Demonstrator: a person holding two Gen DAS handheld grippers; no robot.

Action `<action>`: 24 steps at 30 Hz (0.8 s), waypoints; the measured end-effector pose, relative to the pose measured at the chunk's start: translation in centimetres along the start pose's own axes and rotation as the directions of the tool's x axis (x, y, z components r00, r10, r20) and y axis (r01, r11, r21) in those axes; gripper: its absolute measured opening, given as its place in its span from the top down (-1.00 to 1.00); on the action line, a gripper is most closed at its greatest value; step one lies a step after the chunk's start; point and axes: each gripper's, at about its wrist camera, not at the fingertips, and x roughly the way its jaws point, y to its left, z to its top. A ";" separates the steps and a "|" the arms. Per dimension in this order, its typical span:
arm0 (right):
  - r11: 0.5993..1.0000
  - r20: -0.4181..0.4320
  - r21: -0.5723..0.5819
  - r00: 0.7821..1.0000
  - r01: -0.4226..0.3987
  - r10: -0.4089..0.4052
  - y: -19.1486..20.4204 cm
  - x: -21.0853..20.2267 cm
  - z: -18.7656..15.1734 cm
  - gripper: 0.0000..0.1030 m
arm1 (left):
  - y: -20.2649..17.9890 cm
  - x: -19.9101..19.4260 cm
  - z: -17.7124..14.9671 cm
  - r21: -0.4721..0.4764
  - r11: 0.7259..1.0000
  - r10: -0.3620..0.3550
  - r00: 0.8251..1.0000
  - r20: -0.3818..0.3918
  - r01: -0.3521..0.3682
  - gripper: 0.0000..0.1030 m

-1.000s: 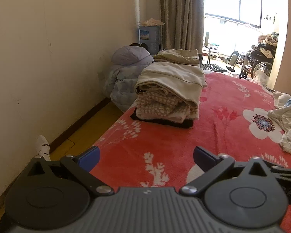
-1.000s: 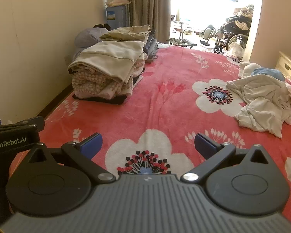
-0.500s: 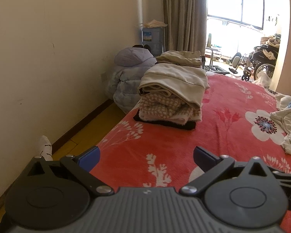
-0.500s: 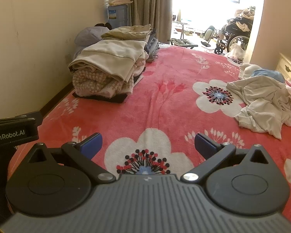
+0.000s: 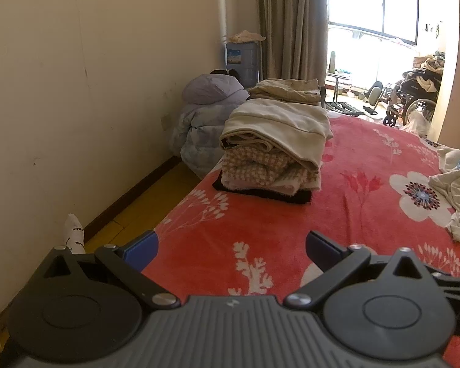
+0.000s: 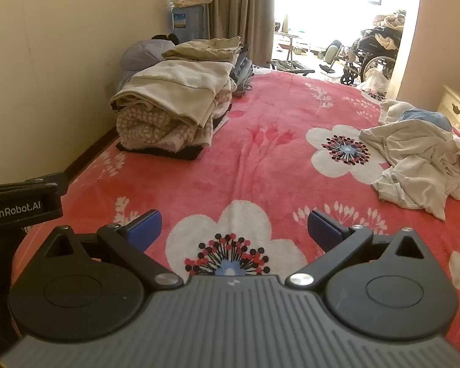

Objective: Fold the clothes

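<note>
1. I see the bed with its red flowered blanket (image 6: 254, 159) filling most of both views, and both my tools hang over its near end.
2. A stack of folded clothes (image 6: 171, 107) sits on the left side of the blanket near the wall: a cream garment on top, a checked pink one under it, something black at the bottom. A second, lower folded pile (image 6: 205, 49) lies just behind it.
3. On the right side, well apart from the stack, a crumpled white garment (image 6: 420, 159) lies unfolded, with something blue just behind it. In the left wrist view only its edge (image 5: 457, 193) shows.
4. On the floor beside the bed rests a bundled pale quilt (image 5: 205, 116), with a blue water jug (image 5: 242, 61) behind it by the curtain.
5. My right gripper (image 6: 234, 230) is released, blue pads wide apart, holding nothing above a white flower print.
6. My left gripper (image 5: 231, 250) is likewise spread and empty, near the bed's left edge.
7. A white sock (image 5: 73, 236) lies on the floor by the wall.
</note>
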 end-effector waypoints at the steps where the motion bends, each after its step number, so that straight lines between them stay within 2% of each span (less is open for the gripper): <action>1: 1.000 0.000 0.000 1.000 0.001 -0.001 0.0 0.0 0.0 -0.97 | 0.0 0.0 0.0 0.001 1.000 0.000 1.000 0.000 0.000 -0.99; 24: 1.000 -0.005 0.001 1.000 0.008 -0.008 0.2 0.0 -0.1 -0.97 | 0.3 0.2 -0.2 -0.004 1.000 0.001 1.000 -0.015 -0.001 -0.99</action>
